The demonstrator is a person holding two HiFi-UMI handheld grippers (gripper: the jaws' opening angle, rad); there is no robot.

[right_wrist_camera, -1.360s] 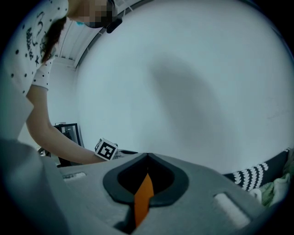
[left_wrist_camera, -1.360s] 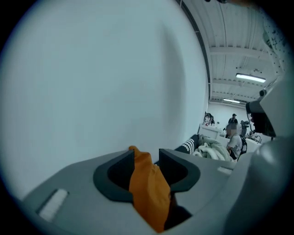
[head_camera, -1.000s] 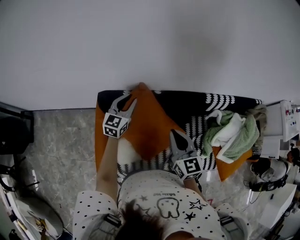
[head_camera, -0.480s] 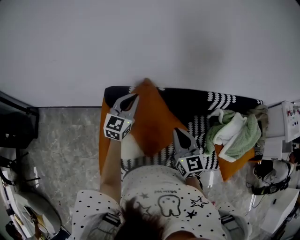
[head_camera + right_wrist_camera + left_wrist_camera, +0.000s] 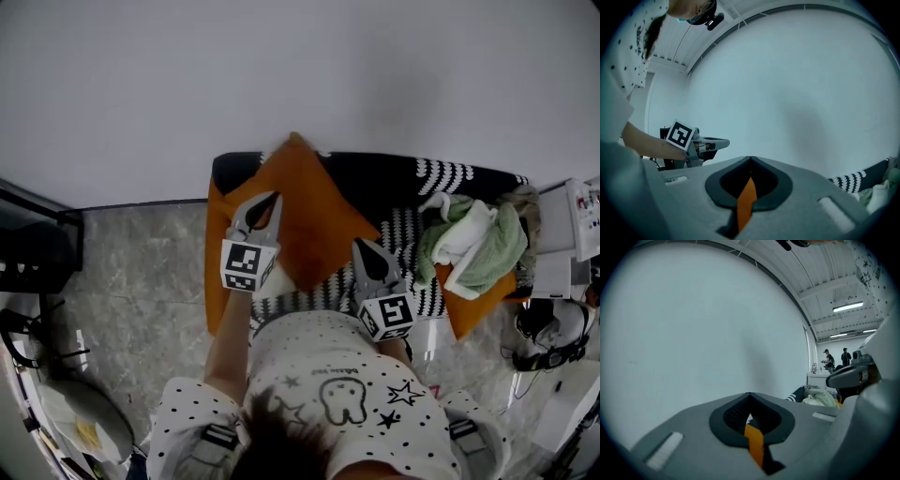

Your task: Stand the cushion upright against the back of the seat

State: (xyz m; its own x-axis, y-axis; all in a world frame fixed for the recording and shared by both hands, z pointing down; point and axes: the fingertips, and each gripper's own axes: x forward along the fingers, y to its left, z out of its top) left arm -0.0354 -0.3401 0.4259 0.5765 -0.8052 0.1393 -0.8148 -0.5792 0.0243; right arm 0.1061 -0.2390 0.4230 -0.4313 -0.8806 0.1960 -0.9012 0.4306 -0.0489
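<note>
An orange cushion (image 5: 309, 211) lies tilted over the seat, its top corner up at the white wall. My left gripper (image 5: 265, 200) is at the cushion's left edge. Its jaws have just been closing, and in the left gripper view (image 5: 750, 416) a strip of orange fabric (image 5: 754, 446) is pinched between them. My right gripper (image 5: 367, 246) is at the cushion's lower right edge. Seen in the right gripper view (image 5: 750, 174), it is shut on a fold of the orange fabric (image 5: 746, 202). The seat's black and white patterned cover (image 5: 441, 192) shows around the cushion.
A heap of green and white cloths (image 5: 473, 248) lies on the seat's right end. The orange seat edge (image 5: 214, 272) borders a grey marble floor (image 5: 131, 272). Dark equipment (image 5: 33, 262) stands at far left, and a headset (image 5: 539, 323) lies at far right.
The left jaws have closed on the cushion's left edge. Both grippers have shifted toward me and to the right with the cushion, and its top corner now reaches higher up the wall.
</note>
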